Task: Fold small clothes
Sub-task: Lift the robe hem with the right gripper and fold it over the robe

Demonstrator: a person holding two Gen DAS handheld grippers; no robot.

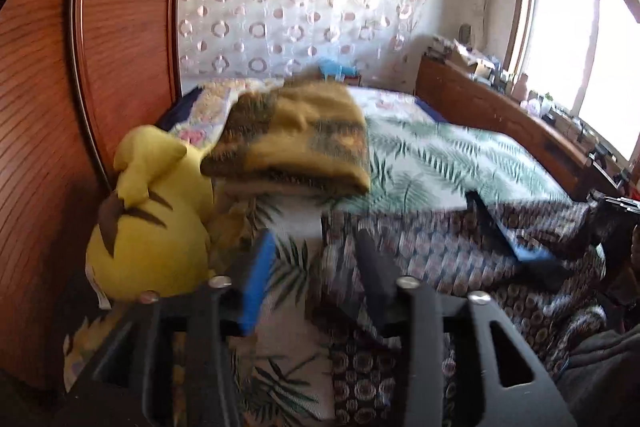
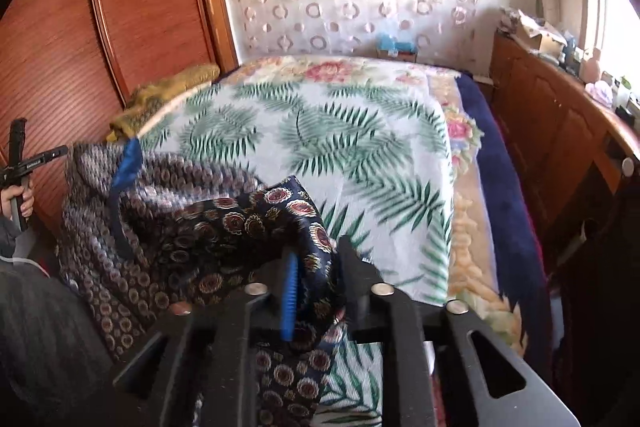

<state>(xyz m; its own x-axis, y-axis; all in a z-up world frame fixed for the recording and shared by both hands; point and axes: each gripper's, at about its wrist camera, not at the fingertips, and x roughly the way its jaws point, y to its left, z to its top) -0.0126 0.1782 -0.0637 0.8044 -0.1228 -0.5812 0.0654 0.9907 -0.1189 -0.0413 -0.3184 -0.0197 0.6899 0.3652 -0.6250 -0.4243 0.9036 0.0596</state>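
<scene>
- Our right gripper (image 2: 316,291) pinches a fold of the dark patterned garment (image 2: 224,227), which lies on the near edge of the bed.
- Our left gripper (image 1: 316,267) is spread wide above the garment, holding nothing.
- Further away we see the leaf-print bedspread (image 2: 320,131), a folded mustard cloth (image 1: 292,139) and a yellow plush toy (image 1: 152,219).

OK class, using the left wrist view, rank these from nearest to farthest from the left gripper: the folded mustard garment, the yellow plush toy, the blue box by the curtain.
From the left gripper:
1. Yellow plush toy, just to its left, by the wooden headboard.
2. Folded mustard garment, ahead on the bed.
3. Blue box, far end, by the curtain.
</scene>
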